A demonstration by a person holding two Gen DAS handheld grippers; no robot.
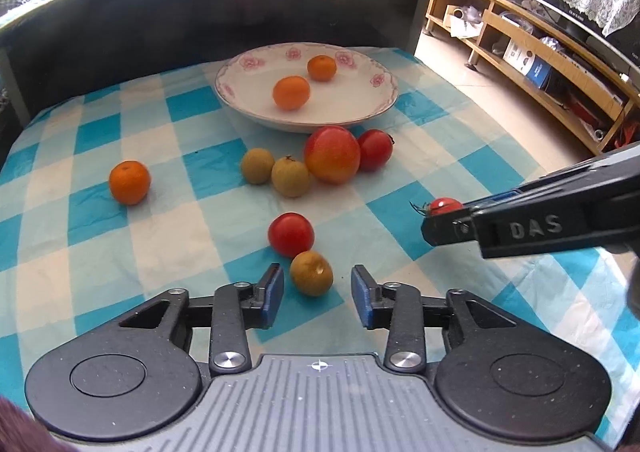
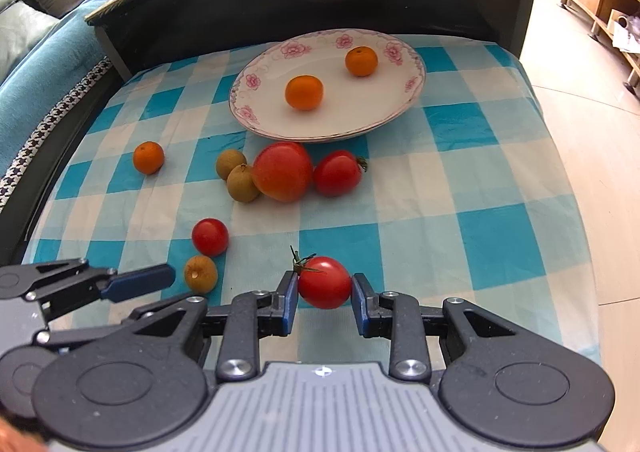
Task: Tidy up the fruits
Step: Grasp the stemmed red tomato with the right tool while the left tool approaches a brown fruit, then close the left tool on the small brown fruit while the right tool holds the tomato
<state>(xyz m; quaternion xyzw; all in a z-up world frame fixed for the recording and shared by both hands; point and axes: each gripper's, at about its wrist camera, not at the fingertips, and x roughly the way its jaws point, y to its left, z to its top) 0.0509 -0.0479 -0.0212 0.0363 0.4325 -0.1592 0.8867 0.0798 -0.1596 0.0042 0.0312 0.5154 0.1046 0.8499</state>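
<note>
A flowered white plate [image 1: 240, 64] at the back of the checked cloth holds two small oranges [image 1: 291, 92]. My right gripper [image 2: 325, 284] is shut on a stemmed cherry tomato [image 2: 325, 282], held just above the cloth. My left gripper [image 1: 316, 270] is open, and a brown longan [image 1: 311, 273] lies between its fingertips without being pressed. Just beyond the longan sits a second cherry tomato [image 1: 291, 234]. In front of the plate lie a big tomato [image 1: 332, 154], a smaller tomato [image 1: 375, 150] and two longans [image 1: 257, 166]. A third orange [image 1: 129, 182] lies apart at the left.
A dark raised ledge [image 1: 200, 4] runs behind the cloth. A blue-covered sofa [image 2: 40, 64] is at the left. To the right the cloth's edge drops to a tiled floor [image 2: 580, 112], with wooden shelving [image 1: 540, 64] beyond.
</note>
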